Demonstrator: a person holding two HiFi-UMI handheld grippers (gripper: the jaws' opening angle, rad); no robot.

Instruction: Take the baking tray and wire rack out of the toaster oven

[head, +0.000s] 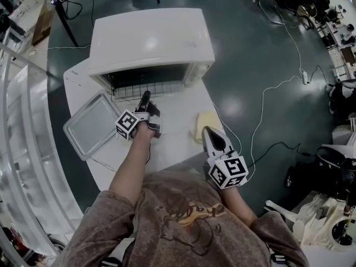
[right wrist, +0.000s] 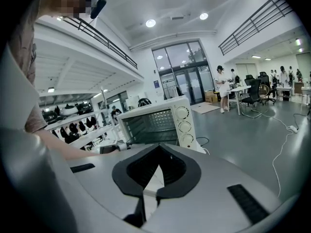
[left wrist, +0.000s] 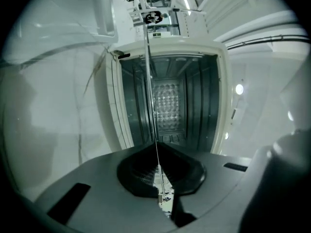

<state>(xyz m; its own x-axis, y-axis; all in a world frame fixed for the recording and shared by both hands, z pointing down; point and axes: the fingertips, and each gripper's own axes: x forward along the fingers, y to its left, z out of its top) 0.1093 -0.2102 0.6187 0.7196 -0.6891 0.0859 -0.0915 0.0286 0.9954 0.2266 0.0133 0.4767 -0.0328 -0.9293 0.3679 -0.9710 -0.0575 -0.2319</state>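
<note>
The white toaster oven (head: 150, 38) stands open at the far side of the white table (head: 172, 146). Its wire rack (head: 149, 88) sticks partly out of the opening. My left gripper (head: 144, 98) is shut on the rack's front edge. In the left gripper view the rack (left wrist: 149, 91) shows edge-on as a thin wire running from the jaws (left wrist: 158, 171) into the dark oven cavity (left wrist: 167, 106). The silver baking tray (head: 92, 125) lies on the table, left of the oven. My right gripper (head: 209, 131) hovers shut and empty at the table's right; its own view (right wrist: 144, 193) faces the oven (right wrist: 160, 123).
A yellow cloth (head: 204, 120) lies on the table just ahead of the right gripper. Cables (head: 267, 115) run over the floor to the right. A glass railing (head: 22, 149) curves along the left. A person (right wrist: 221, 89) stands far off by desks.
</note>
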